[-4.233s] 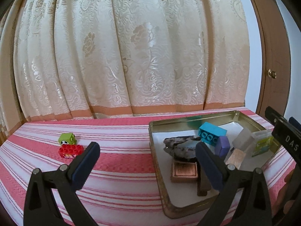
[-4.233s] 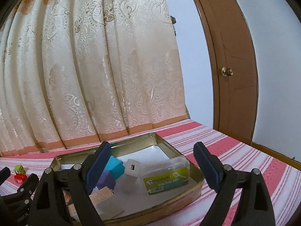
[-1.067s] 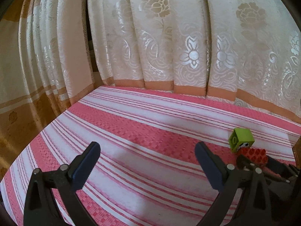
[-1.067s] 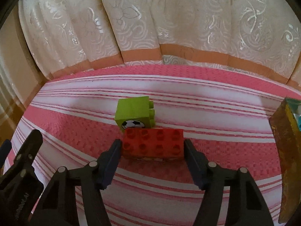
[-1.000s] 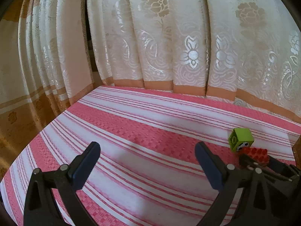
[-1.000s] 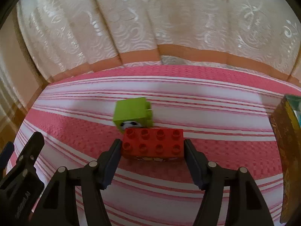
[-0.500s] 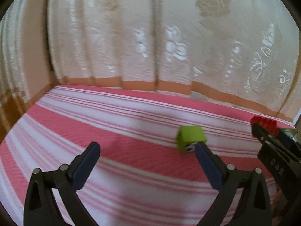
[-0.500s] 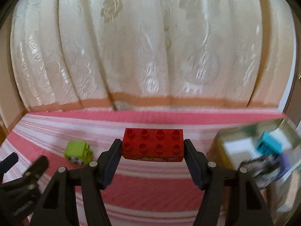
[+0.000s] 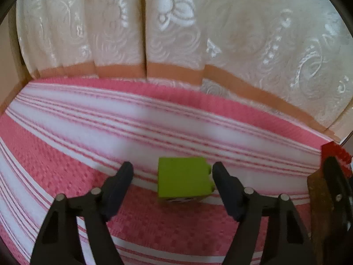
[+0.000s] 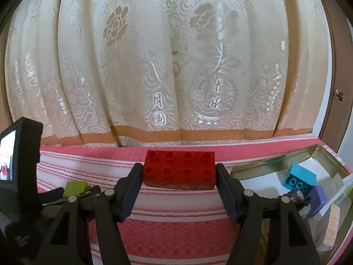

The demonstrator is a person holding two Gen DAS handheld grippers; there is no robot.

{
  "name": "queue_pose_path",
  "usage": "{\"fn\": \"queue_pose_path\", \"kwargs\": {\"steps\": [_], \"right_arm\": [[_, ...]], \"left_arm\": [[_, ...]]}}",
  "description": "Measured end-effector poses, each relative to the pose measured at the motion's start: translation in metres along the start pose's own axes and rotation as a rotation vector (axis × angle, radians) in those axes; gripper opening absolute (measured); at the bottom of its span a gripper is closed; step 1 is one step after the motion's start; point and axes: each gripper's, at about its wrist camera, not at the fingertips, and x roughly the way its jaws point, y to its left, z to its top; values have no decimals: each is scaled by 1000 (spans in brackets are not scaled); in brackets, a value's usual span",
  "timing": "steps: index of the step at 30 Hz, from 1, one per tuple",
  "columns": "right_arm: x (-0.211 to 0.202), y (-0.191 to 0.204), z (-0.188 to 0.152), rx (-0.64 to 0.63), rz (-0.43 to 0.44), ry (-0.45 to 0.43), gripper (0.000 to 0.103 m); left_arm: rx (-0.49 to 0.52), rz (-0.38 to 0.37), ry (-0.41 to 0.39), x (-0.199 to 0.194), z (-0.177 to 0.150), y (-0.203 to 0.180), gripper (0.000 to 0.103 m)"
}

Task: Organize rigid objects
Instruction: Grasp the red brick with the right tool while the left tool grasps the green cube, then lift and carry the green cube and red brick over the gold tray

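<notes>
My right gripper (image 10: 178,181) is shut on a red eight-stud brick (image 10: 179,169) and holds it above the pink striped cloth (image 10: 176,236). The brick's corner also shows at the right edge of the left wrist view (image 9: 335,153). My left gripper (image 9: 173,176) is open around a lime green block (image 9: 184,180) that rests on the cloth; the right finger is close to the block, the left finger stands apart from it. The green block also shows in the right wrist view (image 10: 75,187), behind the left gripper's body.
A gold metal tin (image 10: 275,161) stands at the right and holds a teal brick (image 10: 299,177), a purple block (image 10: 318,198) and other small items. A cream patterned curtain (image 10: 176,66) hangs behind the table. A brown door (image 10: 339,77) is at the far right.
My right gripper has lifted the red brick off the cloth and swung right toward the tin. My left gripper has closed in on the green block and narrowed around it.
</notes>
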Motion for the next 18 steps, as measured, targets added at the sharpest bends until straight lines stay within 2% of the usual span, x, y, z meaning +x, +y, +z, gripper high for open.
{"fn": "queue_pose_path", "kwargs": {"steps": [1,2,3,6,9,13,18], "right_arm": [[0,1,0,1,2,1,68],[0,1,0,-3,5,2,68],[0,2,0,-8,7,3,68],[-1,5,-1,-19,22,0,68],[-3,6,-1,-23,42,-1,68],[-7,6,-2,-19,59,-17,68],[-18,11,-6,-25,79,-42,68]], "left_arm": [[3,8,0,0,0,0,62],[7,7,-1,0,-1,-1,48],[14,0,-3,0,-1,-1,43],[8,-32,-6,-6,-5,4,43],[-6,-11,-50,-21,-12,11,42],[22,82,-172,-49,-22,12,42],[55,161,-306,-81,-38,10,43]]}}
